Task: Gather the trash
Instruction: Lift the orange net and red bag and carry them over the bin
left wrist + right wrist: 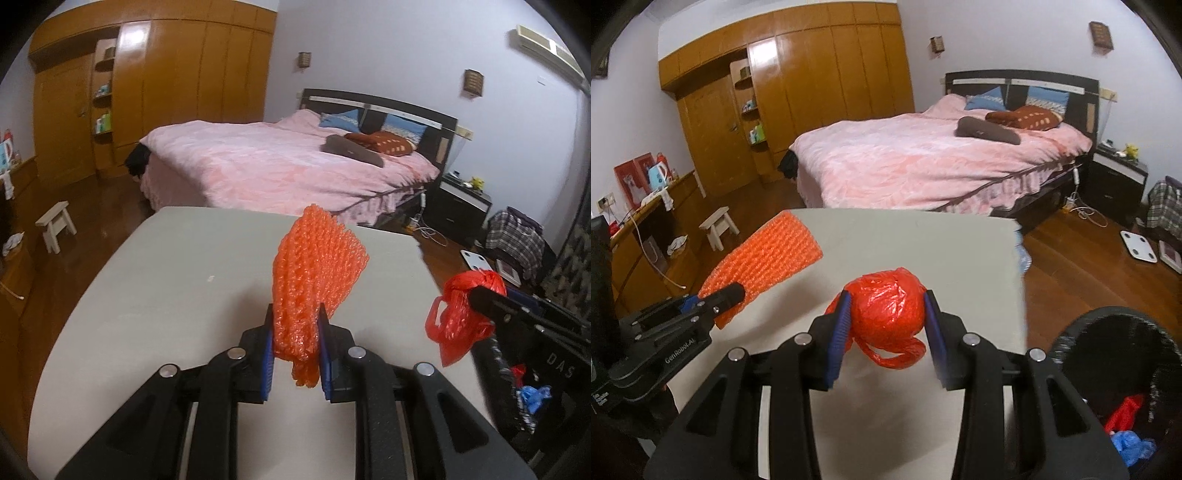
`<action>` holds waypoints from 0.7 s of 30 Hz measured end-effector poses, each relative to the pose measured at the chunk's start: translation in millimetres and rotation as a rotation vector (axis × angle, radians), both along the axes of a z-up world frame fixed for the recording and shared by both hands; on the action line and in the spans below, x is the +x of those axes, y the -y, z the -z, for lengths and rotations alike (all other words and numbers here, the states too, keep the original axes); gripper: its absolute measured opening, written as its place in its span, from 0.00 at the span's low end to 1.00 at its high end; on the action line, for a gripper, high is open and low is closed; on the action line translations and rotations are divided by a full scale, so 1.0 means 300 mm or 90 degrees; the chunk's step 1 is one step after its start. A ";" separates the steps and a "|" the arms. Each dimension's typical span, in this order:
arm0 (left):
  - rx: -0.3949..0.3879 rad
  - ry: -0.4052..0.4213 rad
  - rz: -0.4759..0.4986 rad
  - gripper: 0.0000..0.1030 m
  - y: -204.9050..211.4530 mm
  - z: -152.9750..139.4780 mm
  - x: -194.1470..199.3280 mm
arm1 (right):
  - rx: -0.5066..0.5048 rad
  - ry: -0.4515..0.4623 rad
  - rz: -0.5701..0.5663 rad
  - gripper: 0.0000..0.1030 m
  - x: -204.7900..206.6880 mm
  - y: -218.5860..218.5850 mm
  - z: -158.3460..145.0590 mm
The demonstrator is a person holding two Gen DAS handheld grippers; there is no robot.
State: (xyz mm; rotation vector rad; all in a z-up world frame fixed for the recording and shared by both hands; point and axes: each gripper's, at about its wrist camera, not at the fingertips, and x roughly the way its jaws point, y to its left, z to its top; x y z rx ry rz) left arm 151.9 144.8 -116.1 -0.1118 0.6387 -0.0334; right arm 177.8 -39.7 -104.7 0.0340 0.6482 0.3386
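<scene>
Right gripper [886,317] clamped on red plastic bag [886,314], nearer to black trash bin [1108,332] at its right; left gripper [295,332] clamped on orange foam net [317,258], above grey table [166,277].

A pale grey flat-topped table [166,295] is spreading out beneath the left tongs [295,314] and the right tongs [887,295]. Beyond its far edge, ahead of both tongs, a wide bed with a rumpled pink quilt [258,162] is standing, with a flat dark brown cushion [351,151] lying on it. A tall glossy wooden wardrobe [184,92] is filling the wall far ahead and to the left. A small white wooden stool [55,225] is standing on the floor left of the left tongs. A white square bathroom scale [1138,245] is lying on the floor to the right of the right tongs.
</scene>
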 end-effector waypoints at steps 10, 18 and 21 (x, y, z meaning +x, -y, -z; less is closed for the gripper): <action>0.004 0.013 0.071 0.19 0.176 -0.054 -0.018 | 0.001 0.022 0.050 0.37 -0.081 0.159 -0.072; 0.004 0.026 0.117 0.19 0.296 -0.094 -0.033 | -0.001 0.038 0.089 0.37 -0.147 0.280 -0.119; 0.004 0.032 0.139 0.19 0.350 -0.109 -0.040 | -0.001 0.046 0.110 0.37 -0.176 0.338 -0.134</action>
